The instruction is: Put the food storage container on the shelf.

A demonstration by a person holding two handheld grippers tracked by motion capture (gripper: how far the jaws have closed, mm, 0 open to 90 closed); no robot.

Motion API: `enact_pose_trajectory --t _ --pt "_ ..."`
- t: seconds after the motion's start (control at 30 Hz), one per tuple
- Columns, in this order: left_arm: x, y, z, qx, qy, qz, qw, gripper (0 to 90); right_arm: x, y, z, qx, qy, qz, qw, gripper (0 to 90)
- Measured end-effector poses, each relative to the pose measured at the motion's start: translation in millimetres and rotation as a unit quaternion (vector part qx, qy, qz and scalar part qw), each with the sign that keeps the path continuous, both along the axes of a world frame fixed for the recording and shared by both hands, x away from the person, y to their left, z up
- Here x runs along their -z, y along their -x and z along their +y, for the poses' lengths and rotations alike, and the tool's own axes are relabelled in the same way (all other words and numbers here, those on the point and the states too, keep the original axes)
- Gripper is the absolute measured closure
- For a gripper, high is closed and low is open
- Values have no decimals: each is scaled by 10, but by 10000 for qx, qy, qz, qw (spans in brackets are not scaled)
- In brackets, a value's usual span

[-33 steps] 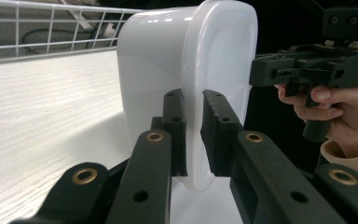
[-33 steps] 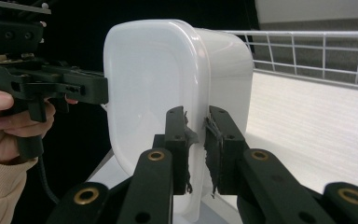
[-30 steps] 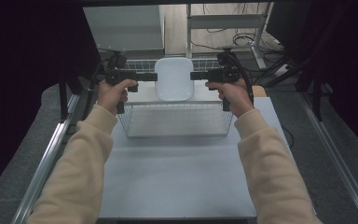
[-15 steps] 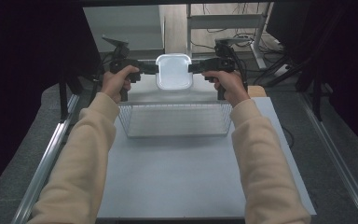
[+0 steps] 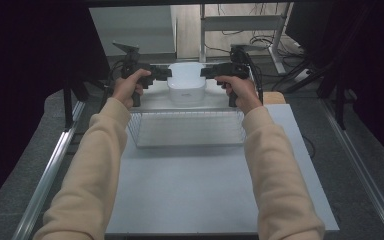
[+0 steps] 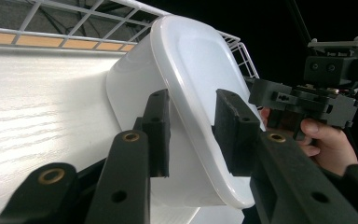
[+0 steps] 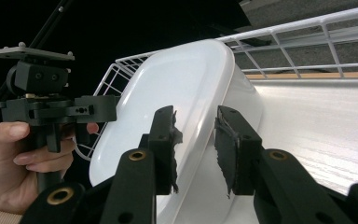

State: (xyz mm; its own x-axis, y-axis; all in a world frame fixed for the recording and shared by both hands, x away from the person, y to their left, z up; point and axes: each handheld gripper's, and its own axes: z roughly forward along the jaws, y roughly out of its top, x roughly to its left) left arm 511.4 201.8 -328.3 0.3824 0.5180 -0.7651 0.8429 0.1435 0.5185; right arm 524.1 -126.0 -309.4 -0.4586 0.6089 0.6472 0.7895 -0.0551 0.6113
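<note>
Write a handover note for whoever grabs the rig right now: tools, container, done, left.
Left tool: jaws straddle the left rim of the white container; contact unclear.
Right tool: same on the right rim.
Container: between both tools, beyond the wire basket, which stands on the table. Whether it is lifted is unclear.
Done: both tools placed on the rims.
Left: probably carrying it to wherever it belongs.

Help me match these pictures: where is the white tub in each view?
High view: tub top centre, between both grippers, behind the wire basket.
Left gripper view: tub centre, rim between the jaws.
Right gripper view: tub centre, rim between the jaws.
Shared landmark: the basket.
</note>
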Motion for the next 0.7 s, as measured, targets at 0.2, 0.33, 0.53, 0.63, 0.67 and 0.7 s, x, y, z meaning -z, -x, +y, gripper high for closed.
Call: enact_pose_trajectory --t 0.2,0.33,0.53,0.63,0.67,0.7 --pt "-3 34 -31 -147 -339 -305 9989 398 -63 94 68 22 184 -449 9988 386" --pt "-34 83 -16 -149 -509 -588 9969 345 -128 170 92 53 464 -826 9955 302" --pt "-178 311 -31 -145 -878 -1047 9905 269 -219 341 23 -122 630 -1305 9894 246" --pt "-213 408 -5 -187 -856 -1206 9888 279 -238 391 -8 -157 702 -1422 9872 242" --pt "-226 470 20 -222 -822 -1281 9881 279 -245 429 -31 -169 718 -1508 9858 241" --pt "-233 521 40 -251 -841 -1342 9871 286 -248 477 -64 -198 720 -1576 9847 240"
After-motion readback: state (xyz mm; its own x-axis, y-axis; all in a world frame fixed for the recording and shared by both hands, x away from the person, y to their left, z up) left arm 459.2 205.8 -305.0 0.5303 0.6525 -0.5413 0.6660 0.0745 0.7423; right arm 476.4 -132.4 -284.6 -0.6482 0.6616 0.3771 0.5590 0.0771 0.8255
